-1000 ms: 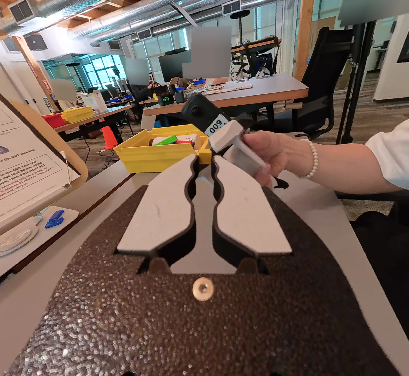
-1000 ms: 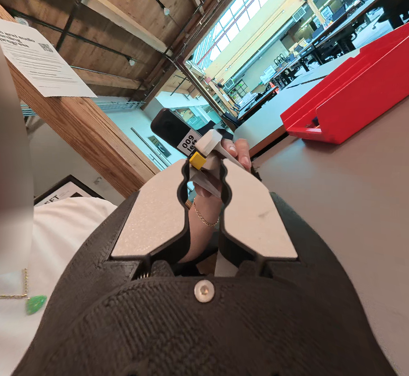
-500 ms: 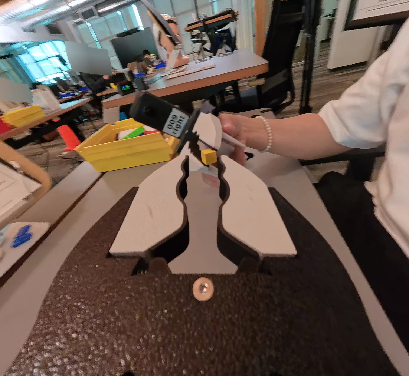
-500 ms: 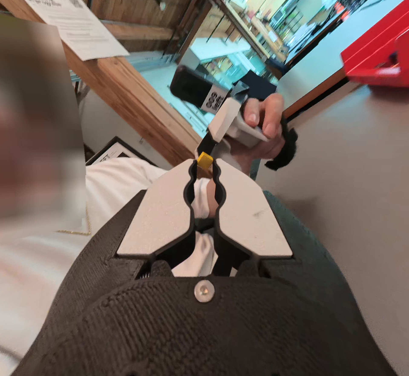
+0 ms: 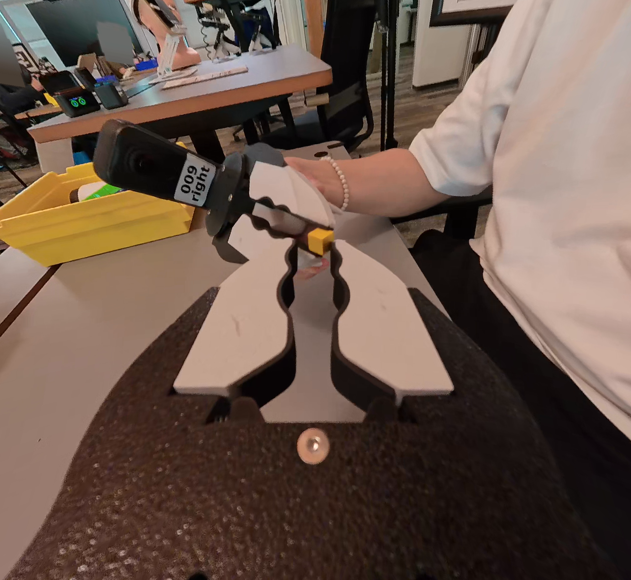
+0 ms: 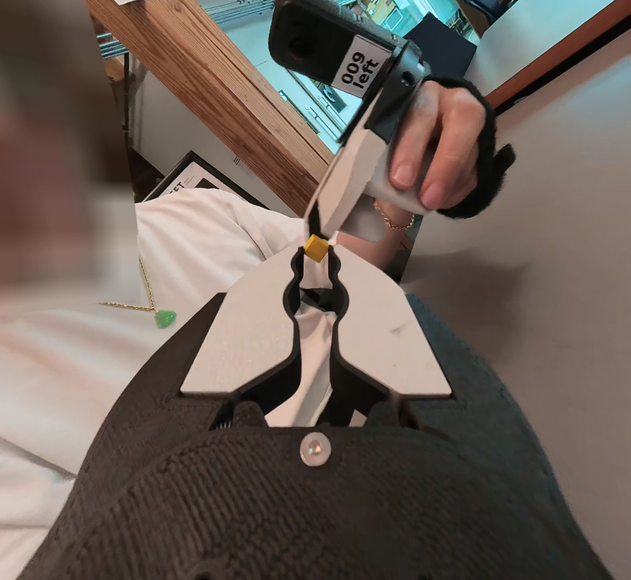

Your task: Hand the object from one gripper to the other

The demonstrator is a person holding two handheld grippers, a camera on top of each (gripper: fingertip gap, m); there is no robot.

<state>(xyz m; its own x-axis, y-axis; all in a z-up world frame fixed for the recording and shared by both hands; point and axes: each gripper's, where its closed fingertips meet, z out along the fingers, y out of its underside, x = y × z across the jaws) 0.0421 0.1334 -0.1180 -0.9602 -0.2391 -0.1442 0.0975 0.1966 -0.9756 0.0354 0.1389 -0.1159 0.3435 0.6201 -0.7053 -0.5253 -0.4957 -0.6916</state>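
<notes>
The right gripper [image 6: 316,251] pinches the yellow block [image 6: 316,249]; the left gripper's [image 5: 312,249] jaws gape around it. Early release drops it.

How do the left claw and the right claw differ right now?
The right claw is shut on the yellow cube; the left claw is open, tips flanking it. The left claw's gap is wider than the right claw's. Both have pale fingers with wavy dark edges.
</notes>
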